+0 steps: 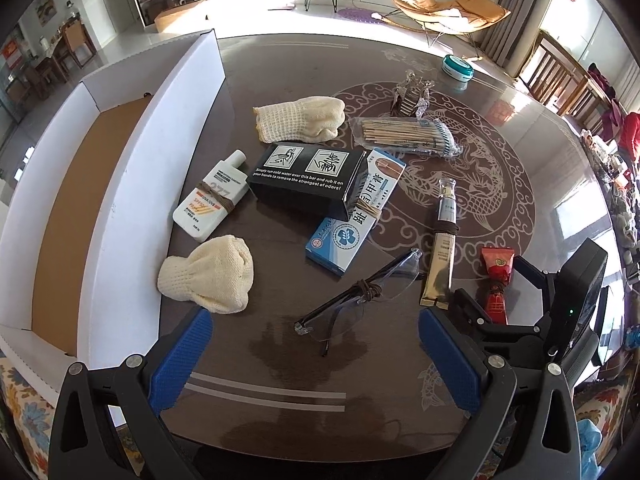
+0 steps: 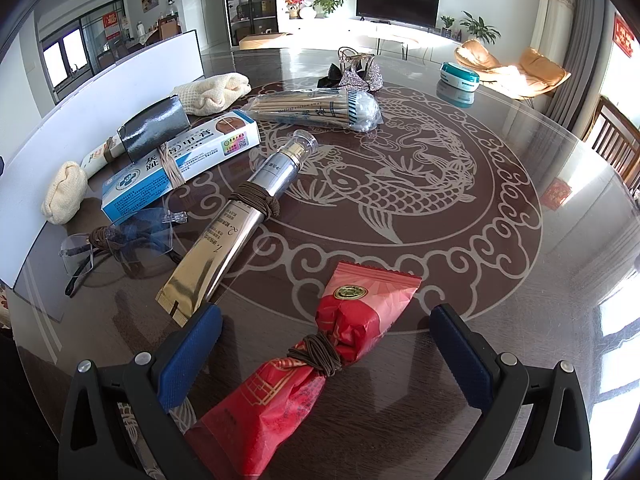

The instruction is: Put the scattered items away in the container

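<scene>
A white cardboard box (image 1: pixel 120 184) with a brown floor stands at the table's left. Scattered beside it lie a white sunscreen bottle (image 1: pixel 210 200), two cream knitted cloths (image 1: pixel 210 276) (image 1: pixel 300 118), a black box (image 1: pixel 308 178), a blue-white carton (image 1: pixel 352 220), clear glasses (image 1: pixel 360 300), a gold-silver tube (image 2: pixel 240 216), a bag of cotton swabs (image 2: pixel 316 110) and a red packet (image 2: pixel 320 352). My left gripper (image 1: pixel 316 344) hangs open just short of the glasses. My right gripper (image 2: pixel 326 340) stands open with its blue pads either side of the red packet, apart from it.
A glittery hair clip (image 2: pixel 356 72) and a teal-white round tin (image 2: pixel 459 76) sit at the far side of the round dark table (image 2: pixel 500 280). The right gripper's body (image 1: pixel 560 300) shows at the right in the left wrist view. Chairs stand beyond the table's right edge.
</scene>
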A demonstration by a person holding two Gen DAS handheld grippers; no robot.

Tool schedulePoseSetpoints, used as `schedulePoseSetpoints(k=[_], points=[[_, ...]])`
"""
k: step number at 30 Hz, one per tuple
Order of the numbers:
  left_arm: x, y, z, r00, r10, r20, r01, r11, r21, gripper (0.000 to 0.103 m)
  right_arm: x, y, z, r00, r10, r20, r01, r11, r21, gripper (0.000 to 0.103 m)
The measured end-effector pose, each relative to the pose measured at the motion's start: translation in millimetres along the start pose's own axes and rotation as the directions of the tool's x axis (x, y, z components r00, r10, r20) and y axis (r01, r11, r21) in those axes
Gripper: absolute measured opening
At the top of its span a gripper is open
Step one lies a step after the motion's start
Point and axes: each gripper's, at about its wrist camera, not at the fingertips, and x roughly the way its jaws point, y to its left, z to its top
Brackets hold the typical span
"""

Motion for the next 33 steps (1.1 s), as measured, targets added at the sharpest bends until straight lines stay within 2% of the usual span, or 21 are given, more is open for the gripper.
schedulePoseSetpoints(k=[33], points=[[-7.3,1.5,-1.5,1.0,-0.026,0.018,0.026,1.0,-0.015,0.103,-0.3,-0.2,-0.7,1.0,0.0,0.001,0.0,1.0,0.0,0.103]])
